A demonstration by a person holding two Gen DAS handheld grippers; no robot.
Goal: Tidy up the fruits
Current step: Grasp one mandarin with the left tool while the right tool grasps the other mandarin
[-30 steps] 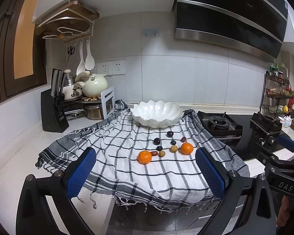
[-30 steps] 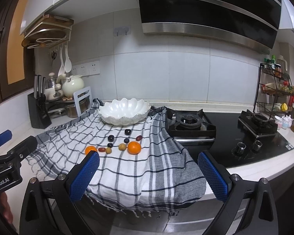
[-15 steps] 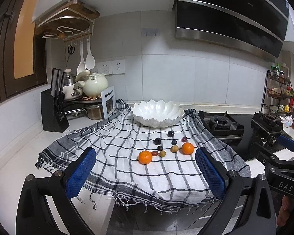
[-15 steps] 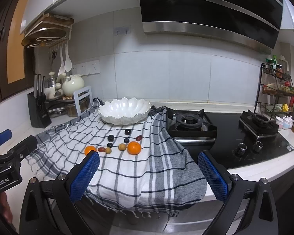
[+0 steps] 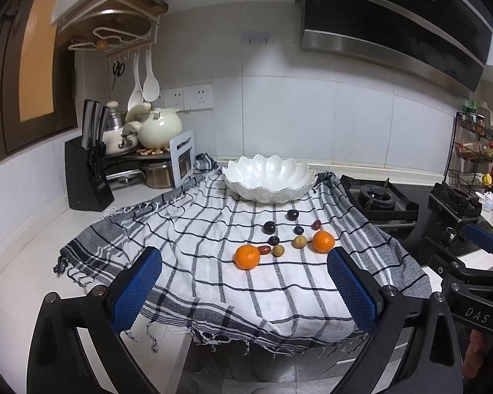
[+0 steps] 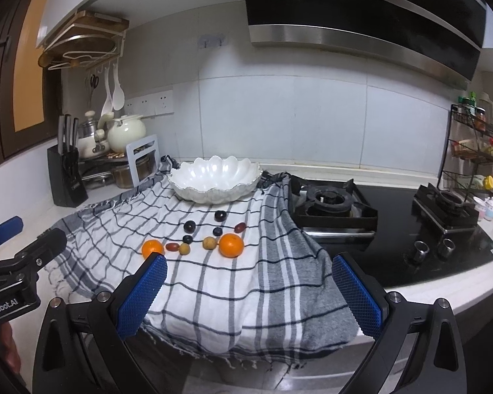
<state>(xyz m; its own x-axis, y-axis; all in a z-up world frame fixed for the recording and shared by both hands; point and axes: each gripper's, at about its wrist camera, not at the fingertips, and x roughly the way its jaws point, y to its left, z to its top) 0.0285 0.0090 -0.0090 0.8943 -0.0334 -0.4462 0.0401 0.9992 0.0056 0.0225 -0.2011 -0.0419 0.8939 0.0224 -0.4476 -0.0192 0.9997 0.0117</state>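
Both my left gripper and right gripper hang spread and empty, nothing picked yet, fruits ahead on the cloth, bowl beyond them; next I must reach forward and pinch one.

orange partly hidden, spice rack contents blurred

Left gripper and right gripper, both wide apart, empty.

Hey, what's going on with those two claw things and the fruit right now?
Left gripper and right gripper open, empty, short of the cloth. Oranges and small fruits loose on it; white bowl empty. Nothing blocking.
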